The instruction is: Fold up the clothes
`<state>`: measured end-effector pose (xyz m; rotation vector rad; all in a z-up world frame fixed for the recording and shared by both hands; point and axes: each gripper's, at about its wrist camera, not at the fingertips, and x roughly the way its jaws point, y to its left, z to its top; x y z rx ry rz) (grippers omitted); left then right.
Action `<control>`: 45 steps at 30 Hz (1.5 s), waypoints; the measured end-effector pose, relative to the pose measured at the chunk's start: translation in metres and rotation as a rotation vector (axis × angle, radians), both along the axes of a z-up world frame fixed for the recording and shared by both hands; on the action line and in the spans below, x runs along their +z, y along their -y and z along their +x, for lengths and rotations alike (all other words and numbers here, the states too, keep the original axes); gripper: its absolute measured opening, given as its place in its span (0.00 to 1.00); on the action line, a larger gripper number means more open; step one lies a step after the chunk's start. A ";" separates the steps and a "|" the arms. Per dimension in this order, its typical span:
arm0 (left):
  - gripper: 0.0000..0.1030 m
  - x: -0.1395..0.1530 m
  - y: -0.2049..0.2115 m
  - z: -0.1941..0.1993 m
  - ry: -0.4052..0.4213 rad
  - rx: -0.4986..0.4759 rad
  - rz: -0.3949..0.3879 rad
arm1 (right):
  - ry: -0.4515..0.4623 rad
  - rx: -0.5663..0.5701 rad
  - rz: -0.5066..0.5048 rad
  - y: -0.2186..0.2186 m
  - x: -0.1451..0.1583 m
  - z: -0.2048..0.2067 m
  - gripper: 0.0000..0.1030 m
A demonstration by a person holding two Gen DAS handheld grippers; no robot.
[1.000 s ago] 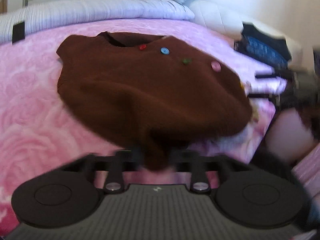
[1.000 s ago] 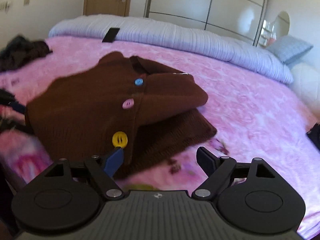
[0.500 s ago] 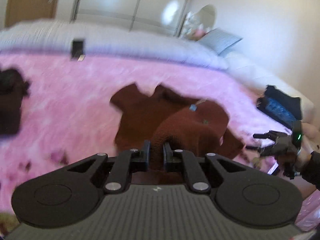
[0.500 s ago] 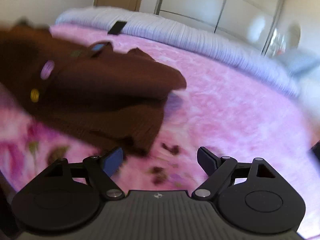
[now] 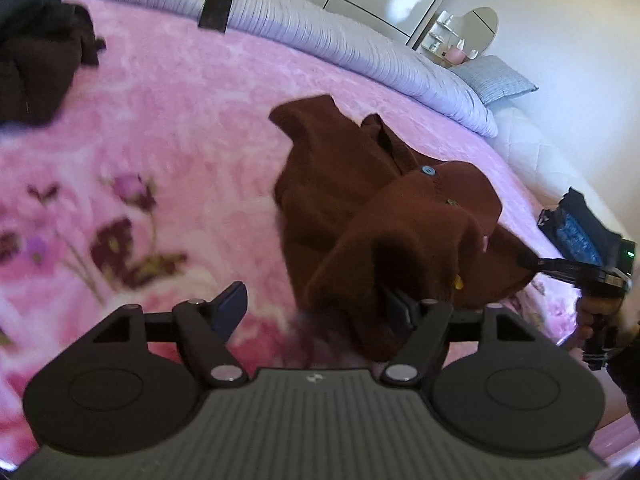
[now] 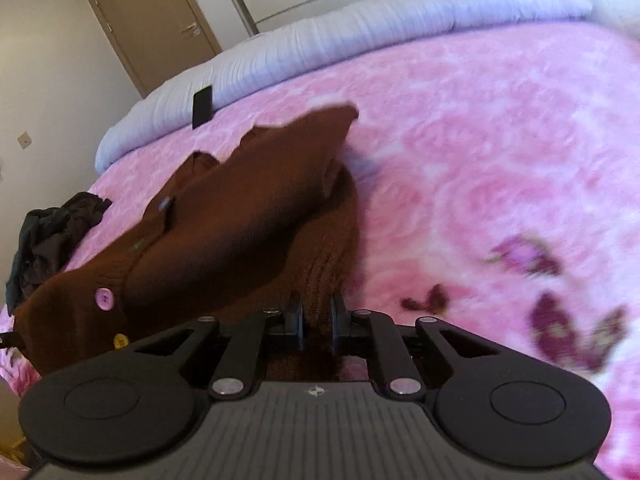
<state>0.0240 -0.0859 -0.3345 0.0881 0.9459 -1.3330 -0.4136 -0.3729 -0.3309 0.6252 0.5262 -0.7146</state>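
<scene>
A brown knit cardigan [image 5: 380,208] with coloured buttons lies partly folded on the pink floral blanket [image 5: 160,140]. My left gripper [image 5: 316,308] is open; a fold of the cardigan drapes over its right finger and the left finger is bare. In the right wrist view the cardigan [image 6: 240,216] stretches to the far left. My right gripper [image 6: 317,316] is shut on the cardigan's ribbed hem. The right gripper also shows at the right edge of the left wrist view [image 5: 532,262], touching the cardigan.
A dark clothes pile [image 5: 36,68] lies at the bed's far left, also in the right wrist view [image 6: 48,236]. A white duvet roll [image 5: 340,44] with a black tag runs along the back. Folded dark blue clothes [image 5: 580,232] sit at the right. A door [image 6: 152,28] stands behind.
My left gripper opened and let go of the cardigan fold it was pinching. My right gripper, open before, closed on the cardigan's hem. Both views swung.
</scene>
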 end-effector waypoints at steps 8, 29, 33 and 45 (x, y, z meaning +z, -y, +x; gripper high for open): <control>0.40 -0.025 0.027 -0.043 -0.145 -0.175 -0.011 | -0.144 -0.202 -0.086 -0.037 0.022 -0.074 0.09; 0.61 0.032 0.023 0.003 0.106 -0.173 0.100 | -0.207 -0.165 -0.223 -0.021 0.036 -0.051 0.38; 0.64 0.028 0.097 0.034 0.215 -0.160 0.097 | -0.170 -0.005 -0.261 0.024 0.038 0.007 0.46; 0.69 -0.026 0.325 0.098 0.366 -0.197 0.117 | -0.271 0.316 -0.311 0.164 -0.014 0.249 0.62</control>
